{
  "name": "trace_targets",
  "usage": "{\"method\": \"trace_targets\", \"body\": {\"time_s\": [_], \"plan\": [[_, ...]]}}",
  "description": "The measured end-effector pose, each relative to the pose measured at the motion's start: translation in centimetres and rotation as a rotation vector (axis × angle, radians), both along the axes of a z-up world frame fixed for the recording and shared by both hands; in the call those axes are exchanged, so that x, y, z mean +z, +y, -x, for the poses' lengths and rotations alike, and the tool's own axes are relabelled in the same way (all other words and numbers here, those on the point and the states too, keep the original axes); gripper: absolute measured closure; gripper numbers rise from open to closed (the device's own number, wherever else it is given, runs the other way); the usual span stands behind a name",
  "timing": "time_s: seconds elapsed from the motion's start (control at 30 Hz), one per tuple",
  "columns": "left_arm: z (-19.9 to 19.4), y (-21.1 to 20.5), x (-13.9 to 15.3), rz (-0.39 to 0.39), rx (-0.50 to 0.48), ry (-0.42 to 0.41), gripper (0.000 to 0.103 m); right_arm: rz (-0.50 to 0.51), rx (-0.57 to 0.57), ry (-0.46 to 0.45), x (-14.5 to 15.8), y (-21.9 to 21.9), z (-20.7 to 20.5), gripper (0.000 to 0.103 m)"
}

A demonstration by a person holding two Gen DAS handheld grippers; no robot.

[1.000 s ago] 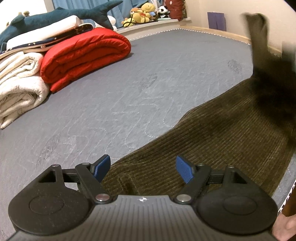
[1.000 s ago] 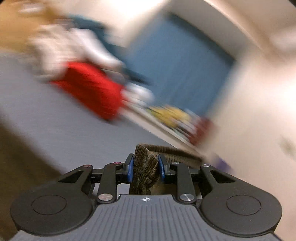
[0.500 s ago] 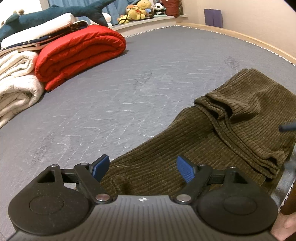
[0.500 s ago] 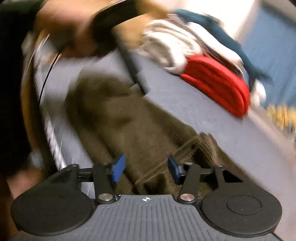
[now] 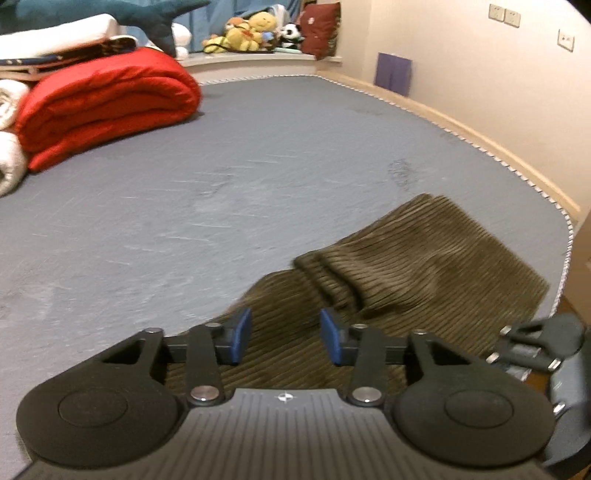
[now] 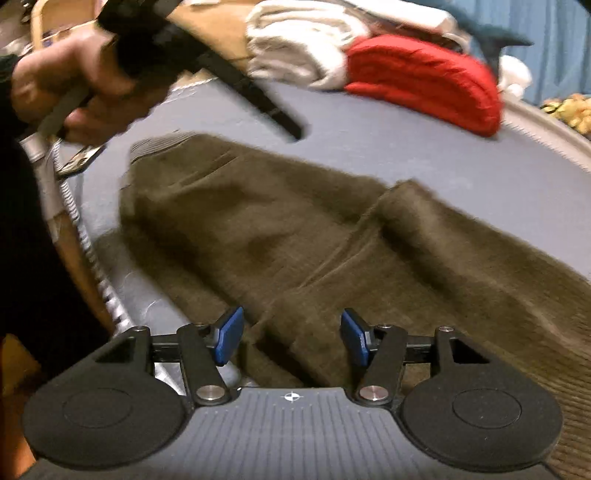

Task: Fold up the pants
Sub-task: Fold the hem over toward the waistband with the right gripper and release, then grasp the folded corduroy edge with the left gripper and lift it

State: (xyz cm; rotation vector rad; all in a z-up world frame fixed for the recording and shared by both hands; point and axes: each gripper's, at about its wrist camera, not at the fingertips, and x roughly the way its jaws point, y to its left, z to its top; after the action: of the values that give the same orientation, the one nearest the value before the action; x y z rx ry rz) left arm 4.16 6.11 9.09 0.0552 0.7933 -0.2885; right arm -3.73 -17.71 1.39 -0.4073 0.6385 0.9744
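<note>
Nearest in each wrist view, one left claw (image 5: 283, 335) and one right claw (image 6: 291, 336) hang spread and released, gripping nothing, over the one pair of brown corduroy pants (image 5: 399, 273) lying on the grey bed (image 5: 221, 177) with one end doubled back over the rest. Farther off sit one rolled red quilt (image 5: 107, 99), white bedding (image 6: 295, 40) cut off by the frame, and several plush toys (image 5: 251, 29), too small to count; the right view is motion-blurred.

Motion blur smears the pants' (image 6: 280, 229) ribbing and the person's left hand (image 6: 70, 81) in the right wrist view, while the red quilt (image 5: 103, 107) runs off the left wrist view's edge.
</note>
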Motion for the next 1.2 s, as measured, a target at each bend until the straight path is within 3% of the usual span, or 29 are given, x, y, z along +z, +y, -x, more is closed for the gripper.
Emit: {"method": "trace_targets", "body": {"time_s": [0.03,0.07,0.17,0.27,0.37,0.53,0.6,0.63,0.7,0.77,0.9,1.03,1.2], "plan": [[-0.3,-0.4,-0.1,0.019,-0.009,0.01,0.074,0.031,0.005,-0.04,-0.3,0.2,0.5,0.045],[-0.8,-0.8,-0.2,0.044,-0.017,0.018,0.076,0.061,0.009,-0.057,-0.7,0.3,0.7,0.053],[-2.5,-1.7,-0.7,0.159,-0.024,0.058,0.076,0.037,0.026,-0.045,-0.2,0.1,0.5,0.071],[-4.6,-2.1,-1.5,0.279,-0.005,0.105,0.076,0.042,0.077,-0.06,0.5,-0.4,1.1,0.08],[-6.7,-2.8,-2.7,0.341,0.012,0.16,0.075,0.044,0.094,-0.051,0.3,-1.1,0.7,0.085],[-9.3,-4.8,-5.1,0.241,0.075,0.237,0.075,0.078,0.099,-0.065,0.0,-1.0,1.4,0.084],[-9.7,-5.9,-5.7,0.127,0.089,0.22,0.081,0.053,0.085,-0.029,0.5,-1.4,1.0,0.081],[-9.7,-6.3,-5.9,0.07,0.094,0.208,0.089,0.017,0.061,0.008,1.0,-2.1,0.5,0.081],[-9.8,-6.9,-5.9,0.01,0.083,0.186,0.09,-0.081,-0.003,0.109,2.0,-3.9,-0.9,0.074],[-9.4,-7.4,-5.7,-0.035,0.065,0.166,0.09,-0.191,-0.127,0.163,2.9,-6.5,-2.4,0.057],[-8.4,-8.2,-5.4,-0.113,0.027,0.116,0.09,-0.322,-0.526,0.18,3.1,-12.8,-5.4,0.038],[-7.9,-8.5,-5.2,-0.13,0.013,0.102,0.087,-0.28,-0.86,0.166,1.9,-18.1,-7.3,0.037],[-7.7,-8.6,-4.9,-0.132,0.016,0.098,0.084,-0.247,-1.013,0.25,0.3,-20.5,-8.3,0.031]]}}
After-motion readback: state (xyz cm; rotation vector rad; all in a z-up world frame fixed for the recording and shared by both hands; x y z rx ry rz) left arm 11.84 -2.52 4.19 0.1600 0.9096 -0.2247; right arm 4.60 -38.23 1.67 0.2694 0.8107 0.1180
